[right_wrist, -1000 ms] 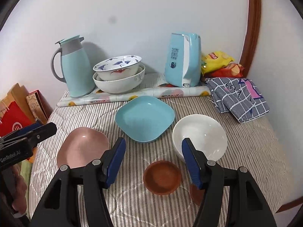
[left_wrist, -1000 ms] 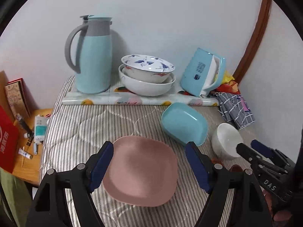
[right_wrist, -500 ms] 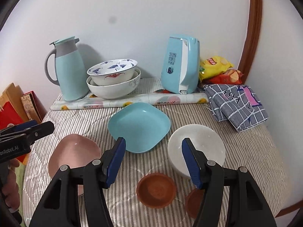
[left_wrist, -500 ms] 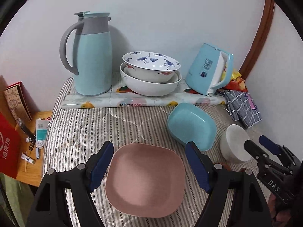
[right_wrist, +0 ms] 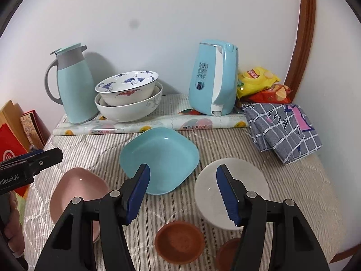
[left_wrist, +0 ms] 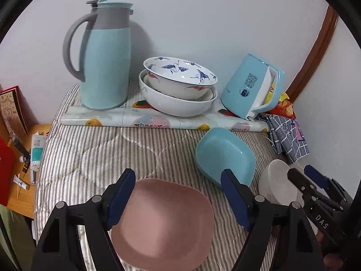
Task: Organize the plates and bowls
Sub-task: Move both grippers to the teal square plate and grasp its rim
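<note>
A pink square plate [left_wrist: 167, 223] lies on the striped cloth, right below my open, empty left gripper [left_wrist: 178, 180]; it also shows in the right wrist view [right_wrist: 76, 192]. A teal square plate [right_wrist: 160, 160] lies in the middle, a white bowl [right_wrist: 243, 180] to its right. My right gripper [right_wrist: 182, 176] is open and empty, hovering over the gap between them. Two small brown dishes [right_wrist: 180, 244] [right_wrist: 227, 255] sit near the front. Two stacked patterned bowls [left_wrist: 180, 85] stand at the back.
A teal thermos jug [left_wrist: 103, 54] and a teal kettle [right_wrist: 214, 79] stand at the back on a rolled mat [left_wrist: 158, 119]. Snack bags [right_wrist: 259, 79] and a folded checked cloth [right_wrist: 282, 128] lie at the right. A side table with small items [left_wrist: 24, 162] is at the left.
Both grippers moved forward toward the dishes; the pink plate now sits lower under the left gripper. Nothing was grasped or shifted.
</note>
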`<action>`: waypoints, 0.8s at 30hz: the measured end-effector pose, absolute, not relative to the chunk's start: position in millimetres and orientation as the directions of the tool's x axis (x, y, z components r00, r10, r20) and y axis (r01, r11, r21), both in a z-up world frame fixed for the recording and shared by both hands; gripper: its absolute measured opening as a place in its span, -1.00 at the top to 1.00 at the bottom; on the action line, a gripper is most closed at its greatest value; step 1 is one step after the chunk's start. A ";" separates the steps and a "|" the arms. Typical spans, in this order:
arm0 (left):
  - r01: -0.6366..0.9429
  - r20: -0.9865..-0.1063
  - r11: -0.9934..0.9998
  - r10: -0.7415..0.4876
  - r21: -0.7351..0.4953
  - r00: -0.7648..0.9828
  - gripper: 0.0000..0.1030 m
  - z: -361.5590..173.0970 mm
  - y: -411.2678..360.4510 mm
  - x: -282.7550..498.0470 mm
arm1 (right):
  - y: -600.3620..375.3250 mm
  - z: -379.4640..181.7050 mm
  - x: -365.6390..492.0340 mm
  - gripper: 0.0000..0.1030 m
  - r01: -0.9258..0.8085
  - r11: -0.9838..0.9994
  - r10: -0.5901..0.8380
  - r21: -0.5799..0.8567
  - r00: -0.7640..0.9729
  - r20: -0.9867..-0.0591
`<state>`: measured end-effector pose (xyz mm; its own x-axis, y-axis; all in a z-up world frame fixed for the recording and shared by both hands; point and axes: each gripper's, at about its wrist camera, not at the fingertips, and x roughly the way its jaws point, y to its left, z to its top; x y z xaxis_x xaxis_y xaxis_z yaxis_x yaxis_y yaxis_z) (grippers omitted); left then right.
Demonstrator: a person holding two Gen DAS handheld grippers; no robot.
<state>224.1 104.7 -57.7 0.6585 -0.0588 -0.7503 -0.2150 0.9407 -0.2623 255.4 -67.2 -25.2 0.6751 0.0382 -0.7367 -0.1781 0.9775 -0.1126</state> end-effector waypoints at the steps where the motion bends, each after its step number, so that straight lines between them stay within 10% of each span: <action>1: -0.217 -0.752 0.940 -0.058 -0.262 0.657 -0.47 -58.3 104.2 226.5 | -67.9 -24.8 258.5 -0.14 -0.181 0.977 0.040 -0.114 0.676 -0.735; 24: -0.203 -0.782 0.957 -0.036 -0.206 0.622 -0.47 -93.2 74.2 306.6 | -104.1 -64.0 350.4 0.07 -0.177 0.984 0.087 -0.021 0.584 -0.807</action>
<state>306.6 74.2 -93.2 0.6218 -0.0361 -0.7823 -0.2033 0.9572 -0.2058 350.4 -104.1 -64.0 0.5840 0.0872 -0.8071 -0.1766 0.9841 -0.0214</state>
